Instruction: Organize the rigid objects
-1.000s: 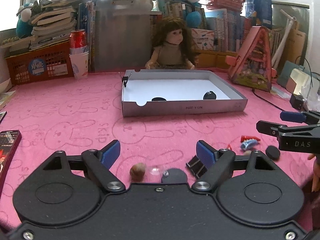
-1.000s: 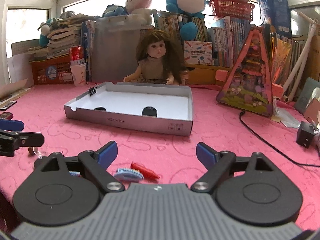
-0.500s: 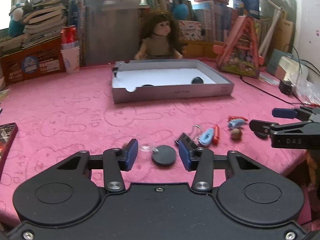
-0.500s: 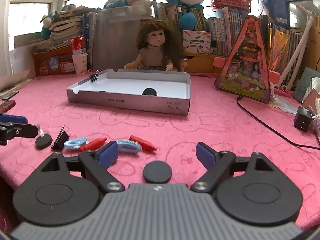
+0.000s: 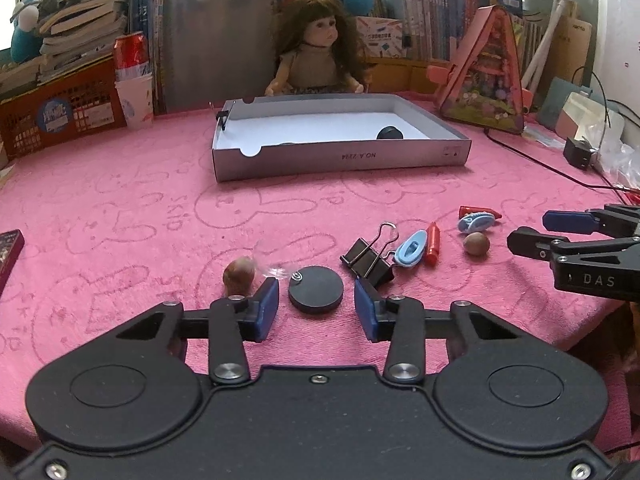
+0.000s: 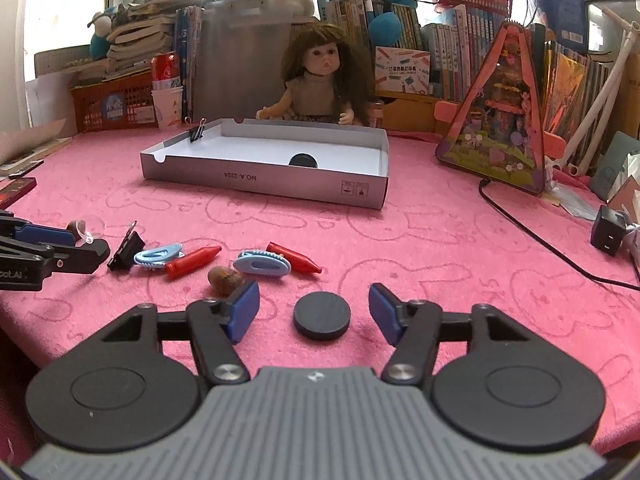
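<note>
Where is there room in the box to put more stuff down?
The white floor of the box is mostly bare: only a black disc near the middle and a binder clip on the far-left rim. The pink cloth left of the box is bare too. Crowded: the crayons and clips.

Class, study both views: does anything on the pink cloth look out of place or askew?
Nothing is spilled or damaged. One binder clip is clipped upright on the grey tray's rim, while another binder clip lies tipped over among the loose items.
</note>
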A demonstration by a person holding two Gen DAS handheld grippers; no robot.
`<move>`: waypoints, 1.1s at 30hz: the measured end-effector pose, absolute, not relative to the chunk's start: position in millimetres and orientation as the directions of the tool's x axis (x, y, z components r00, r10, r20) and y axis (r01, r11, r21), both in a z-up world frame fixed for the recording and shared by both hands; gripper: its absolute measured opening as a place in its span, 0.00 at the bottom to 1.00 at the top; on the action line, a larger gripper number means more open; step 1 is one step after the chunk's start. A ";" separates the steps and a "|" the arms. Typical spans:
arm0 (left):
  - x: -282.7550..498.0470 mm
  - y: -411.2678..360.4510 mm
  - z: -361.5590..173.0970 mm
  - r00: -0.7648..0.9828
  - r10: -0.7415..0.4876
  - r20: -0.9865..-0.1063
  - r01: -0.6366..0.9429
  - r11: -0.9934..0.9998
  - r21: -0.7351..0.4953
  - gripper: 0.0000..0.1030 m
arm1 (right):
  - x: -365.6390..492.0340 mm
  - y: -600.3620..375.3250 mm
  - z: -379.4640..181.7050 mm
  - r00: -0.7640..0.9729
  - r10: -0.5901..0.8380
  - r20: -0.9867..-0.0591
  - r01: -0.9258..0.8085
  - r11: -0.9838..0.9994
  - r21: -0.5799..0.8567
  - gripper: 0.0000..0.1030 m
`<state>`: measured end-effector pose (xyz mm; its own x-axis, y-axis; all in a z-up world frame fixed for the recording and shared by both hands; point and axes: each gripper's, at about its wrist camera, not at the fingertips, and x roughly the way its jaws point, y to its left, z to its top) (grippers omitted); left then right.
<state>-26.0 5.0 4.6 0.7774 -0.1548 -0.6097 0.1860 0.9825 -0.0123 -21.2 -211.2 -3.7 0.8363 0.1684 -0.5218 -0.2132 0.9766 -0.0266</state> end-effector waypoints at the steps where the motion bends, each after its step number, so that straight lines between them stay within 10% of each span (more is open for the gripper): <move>1: -24.8 5.1 3.5 0.775 -0.155 -0.613 0.184 0.983 -0.016 0.38 | -21.1 -211.3 -4.0 0.838 0.159 -0.521 -0.206 0.978 -0.032 0.64; 10: -19.8 2.4 0.1 0.782 -0.141 -0.607 0.174 0.985 -0.005 0.36 | -20.2 -216.2 -6.1 0.840 0.141 -0.523 -0.176 0.984 -0.019 0.60; 18: -19.6 -1.4 0.4 0.786 -0.127 -0.605 0.169 0.985 0.013 0.28 | -20.5 -212.4 -8.8 0.830 0.145 -0.539 -0.185 0.983 -0.020 0.36; 33: -21.8 -3.0 22.6 0.805 -0.152 -0.574 0.183 0.983 -0.003 0.28 | -18.2 -208.6 5.9 0.843 0.152 -0.517 -0.189 0.982 -0.019 0.36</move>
<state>-21.8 -3.0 22.6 0.8050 -0.1518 -0.5736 0.1834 0.9830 -0.0027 -18.2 -208.6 5.9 0.8426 0.1525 -0.5165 -0.1892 0.9818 -0.0189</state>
